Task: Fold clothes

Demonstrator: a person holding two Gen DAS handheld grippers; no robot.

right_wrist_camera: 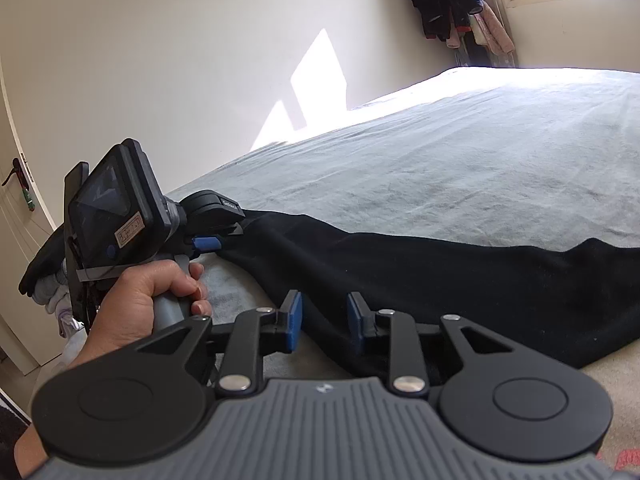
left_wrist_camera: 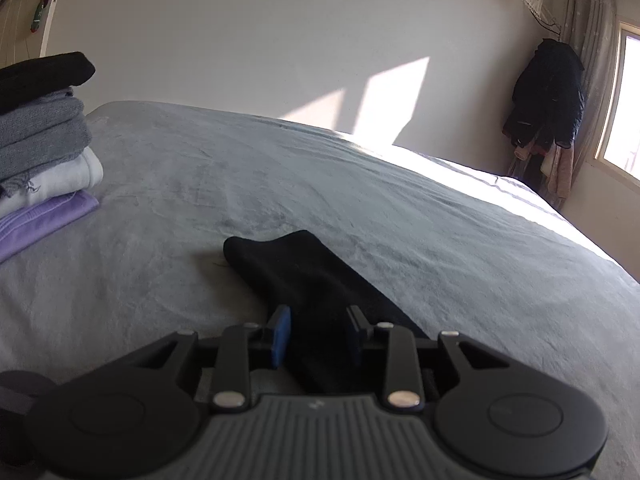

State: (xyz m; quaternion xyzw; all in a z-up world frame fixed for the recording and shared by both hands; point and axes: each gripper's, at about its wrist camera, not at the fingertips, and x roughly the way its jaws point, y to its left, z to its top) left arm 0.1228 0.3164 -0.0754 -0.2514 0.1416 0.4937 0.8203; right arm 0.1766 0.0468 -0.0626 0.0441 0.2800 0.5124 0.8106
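At far left of my left wrist view, a stack of folded clothes (left_wrist_camera: 44, 140) sits on the bed (left_wrist_camera: 360, 200): black on top, grey knit beneath, then a pale piece, then purple at the base. To its right, well apart from the stack, the black garment (left_wrist_camera: 304, 280) lies flat on the grey bed cover and runs in between the fingers of my left tool (left_wrist_camera: 318, 332). Its jaws stand partly apart; the blue pad (left_wrist_camera: 281, 334) on one side shows a gap to the cloth, so I read no clamp on the fabric. On the other side I cannot tell whether the finger touches the cloth. At far right, dark clothes hang (left_wrist_camera: 546, 96) in the corner beside the window (left_wrist_camera: 624, 104).

In my right wrist view, a door (right_wrist_camera: 18, 216) stands at the left edge. Next comes my left hand (right_wrist_camera: 140, 304), wrapped around the grey handle of the left tool (right_wrist_camera: 206, 243), whose tip sits at one end of the black garment (right_wrist_camera: 440, 280). The garment stretches rightward along the near edge of the bed (right_wrist_camera: 460, 152). My right tool (right_wrist_camera: 324, 322) hovers over the garment's near edge, jaws partly apart, blue pads (right_wrist_camera: 295, 322) clear of the cloth, gripping nothing.
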